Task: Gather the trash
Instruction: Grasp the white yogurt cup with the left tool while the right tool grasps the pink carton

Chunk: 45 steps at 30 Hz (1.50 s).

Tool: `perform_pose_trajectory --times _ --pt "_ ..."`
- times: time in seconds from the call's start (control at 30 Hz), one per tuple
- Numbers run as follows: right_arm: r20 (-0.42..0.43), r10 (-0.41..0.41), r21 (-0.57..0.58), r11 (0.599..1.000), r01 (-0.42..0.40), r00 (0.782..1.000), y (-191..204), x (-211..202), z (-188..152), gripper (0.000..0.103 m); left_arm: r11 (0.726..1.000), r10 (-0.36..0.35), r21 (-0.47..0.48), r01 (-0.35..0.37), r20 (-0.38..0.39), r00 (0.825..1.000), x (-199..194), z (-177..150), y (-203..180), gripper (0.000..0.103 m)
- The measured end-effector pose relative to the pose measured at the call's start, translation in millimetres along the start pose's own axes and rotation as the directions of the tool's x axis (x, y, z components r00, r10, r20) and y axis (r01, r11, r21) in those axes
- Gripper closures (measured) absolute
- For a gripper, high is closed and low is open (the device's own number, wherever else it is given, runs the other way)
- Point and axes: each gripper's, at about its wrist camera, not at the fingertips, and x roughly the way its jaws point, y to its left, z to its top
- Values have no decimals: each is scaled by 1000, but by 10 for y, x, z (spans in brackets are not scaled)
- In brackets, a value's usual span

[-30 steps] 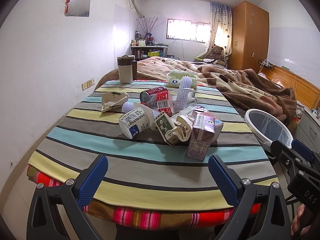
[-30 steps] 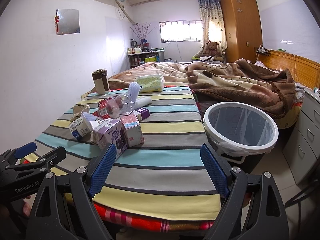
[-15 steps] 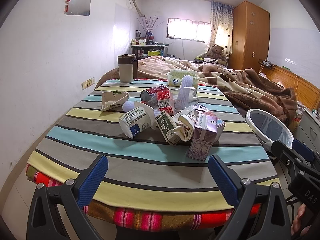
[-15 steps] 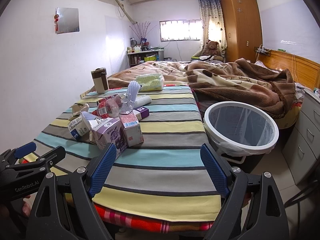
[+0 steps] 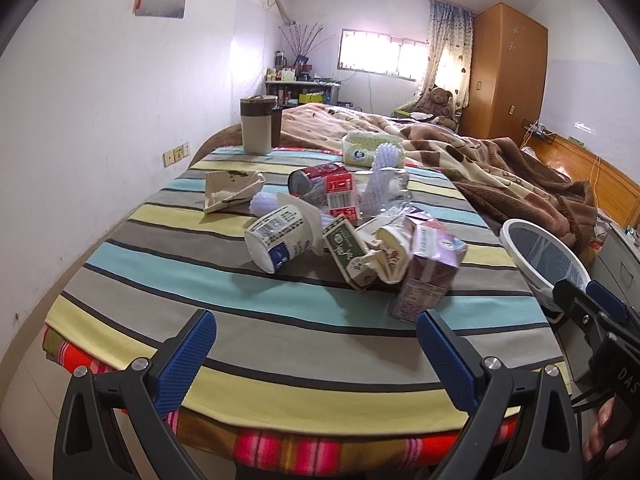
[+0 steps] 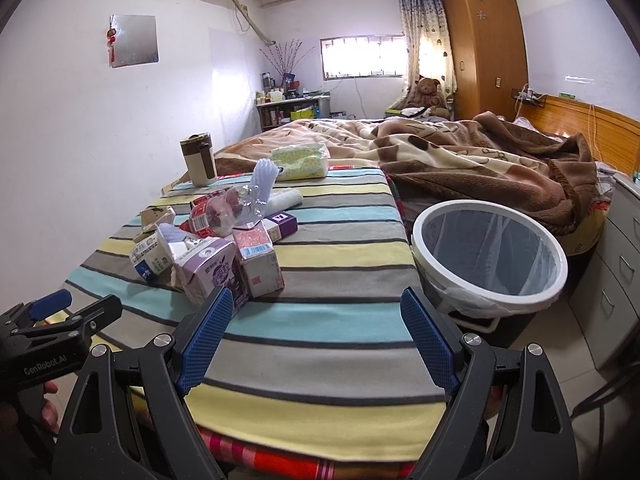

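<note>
Nearest the cameras, two hand-held grippers hover at the near edge of a table covered in a striped cloth (image 5: pixel 280 312). The left gripper (image 5: pixel 316 354) has its blue-padded jaws spread wide and holds nothing. The right gripper (image 6: pixel 316 338) is equally wide open and empty; its left pad sits just in front of a purple drink carton (image 6: pixel 212 270), not touching it as far as can be told.

A little farther in lies the trash, bunched in one heap around the middle of the table: the purple carton standing nearest, a pink-topped carton (image 6: pixel 258 262) just beside it, a tipped white paper cup (image 5: pixel 280 238), a crushed green-and-white carton (image 5: pixel 348 254), a red can (image 5: pixel 324 182) on its side, and crinkled clear plastic (image 6: pixel 250 206). A folded paper scrap (image 5: pixel 230 190) lies apart to the left.

Off the table's right side, below its level, stands a white-rimmed bin (image 6: pixel 490 258) lined with a clear bag — the likely place for everything.

Farther back are a tissue pack (image 6: pixel 300 162) and a lidded tumbler (image 5: pixel 258 124), which look like keepers rather than rubbish. Beyond them, a bed with a brown blanket (image 6: pixel 480 160).

The step in hand appears to be the first pick. A sound approach: take the nearest upright carton with the right gripper, since it is closest to the bin — close across the flat faces, firmly but without crushing, lift clear of the heap, then carry it over the rim before opening.
</note>
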Motion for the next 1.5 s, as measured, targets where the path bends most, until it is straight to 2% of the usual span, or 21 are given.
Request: perform_pose_trajectory --times 0.17,0.6,1.0,1.03,1.1,1.23,1.3,1.43,1.5 --pt "-17 2 -12 1000 -2 1000 -17 194 57 15 1000 6 0 -6 -9 1000 149 65 115 1" --pt "-109 93 -14 995 -95 990 126 711 163 16 1000 24 -5 -25 -74 997 764 391 544 1" --pt "-206 131 -46 989 -143 970 304 947 190 18 999 -17 39 22 -145 989 1147 578 643 1" --pt "-213 127 -51 989 -141 969 319 962 193 19 999 -18 40 24 -149 989 1174 593 637 1" --pt "-232 125 -54 988 -141 965 330 1007 197 30 998 -25 48 33 -151 988 1221 620 635 1" --pt "-245 127 -46 989 -142 961 339 1067 216 34 996 -38 71 51 -177 983 1327 649 586 8" --pt "-245 129 -47 988 -145 961 345 1074 227 42 994 -52 88 69 -176 983 1346 654 548 9" --pt "-256 146 -34 987 -160 955 358 1106 232 51 991 -66 99 86 -191 979 1390 652 512 22" --pt "-259 154 -26 986 -166 954 356 1111 234 60 990 -81 95 102 -204 976 1422 653 507 29"
